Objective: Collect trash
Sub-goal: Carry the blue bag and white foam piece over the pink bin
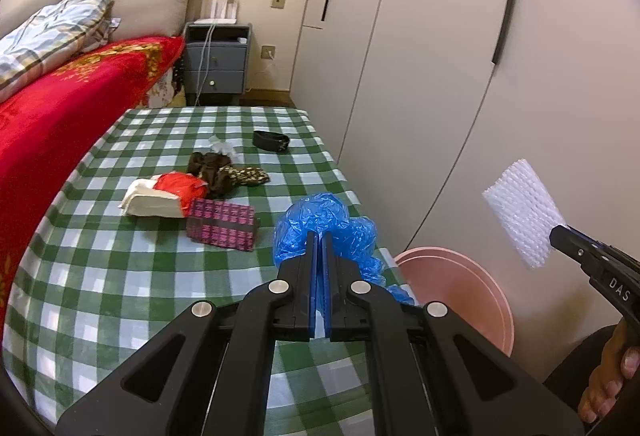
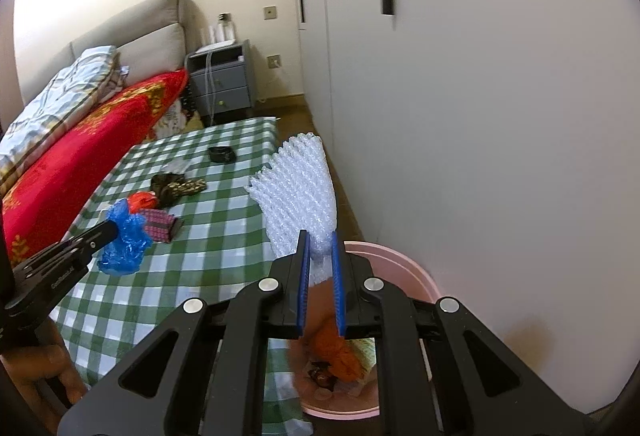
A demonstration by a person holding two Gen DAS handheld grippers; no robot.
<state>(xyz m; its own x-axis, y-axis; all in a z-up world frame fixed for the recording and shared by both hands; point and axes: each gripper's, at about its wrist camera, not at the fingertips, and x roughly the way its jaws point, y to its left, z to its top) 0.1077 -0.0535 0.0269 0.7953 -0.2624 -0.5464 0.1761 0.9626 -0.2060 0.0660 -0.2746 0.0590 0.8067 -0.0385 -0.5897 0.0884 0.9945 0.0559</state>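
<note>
Trash is in both our hands now, and the pink bin (image 2: 400, 268) stands on the floor against the edge of the checked surface (image 1: 120, 276), close to the wardrobe (image 1: 420, 76). We think it stands there so that pieces can go from the surface directly down into it; in the right wrist view some orange and other rubbish lies already inside.

Our left hand-held gripper (image 1: 320, 236) has its jaws pressed together on the blue plastic bag (image 1: 320, 216), a thin crumpled film that needs almost no gap. The bag is held in the air over the near right part of the surface, beside the bin rim, and its loose end hangs down.

Our right hand-held gripper (image 2: 320, 248) is clamped on the white foam net (image 2: 296, 192), with the jaws a little apart because the foam is thick and soft. We hold it at one end, so its long axis runs forward and upward, away from the fingers, and the free end opens like a fan. It is above the bin's near edge, not yet inside.

On the surface remain a tissue pack (image 1: 156, 200), a patterned pouch (image 1: 222, 224), dark cloth (image 1: 224, 172) and a black band (image 1: 272, 140).
</note>
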